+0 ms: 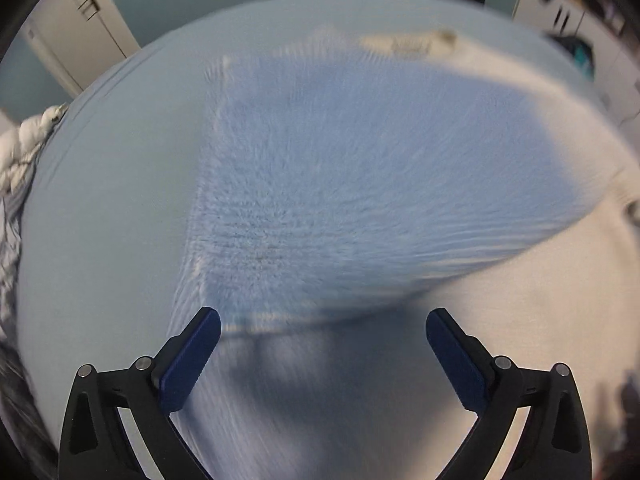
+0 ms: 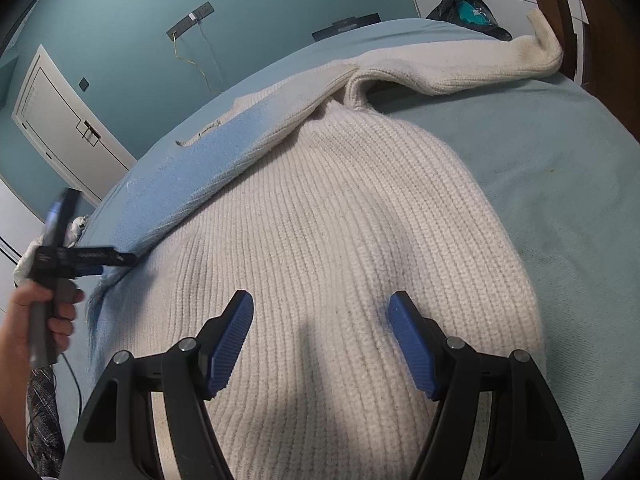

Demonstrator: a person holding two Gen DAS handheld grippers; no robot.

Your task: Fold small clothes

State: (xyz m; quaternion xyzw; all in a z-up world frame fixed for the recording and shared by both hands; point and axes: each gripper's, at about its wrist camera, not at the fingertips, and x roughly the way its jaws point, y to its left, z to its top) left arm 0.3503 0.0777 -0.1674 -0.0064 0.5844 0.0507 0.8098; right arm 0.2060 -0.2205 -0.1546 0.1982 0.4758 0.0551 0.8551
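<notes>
A knit sweater, cream with a light blue part, lies spread on a pale blue bed. In the right wrist view its cream body (image 2: pixel 340 220) fills the middle, a blue-and-cream panel (image 2: pixel 224 152) lies folded along its left side, and a cream sleeve (image 2: pixel 480 64) stretches to the far right. My right gripper (image 2: pixel 320 332) is open and empty just above the cream body. My left gripper (image 1: pixel 322 336) is open and empty at the near edge of the blue knit (image 1: pixel 360 168), which is blurred. The left gripper also shows at the sweater's left edge in the right wrist view (image 2: pixel 92 258).
The bed sheet (image 2: pixel 560 180) extends right of the sweater and left of it (image 1: pixel 112 184). A white quilt (image 1: pixel 24 140) bunches at the bed's left edge. A teal wall, white cabinet doors (image 2: pixel 64 128) and a dark bag (image 2: pixel 468 8) stand behind the bed.
</notes>
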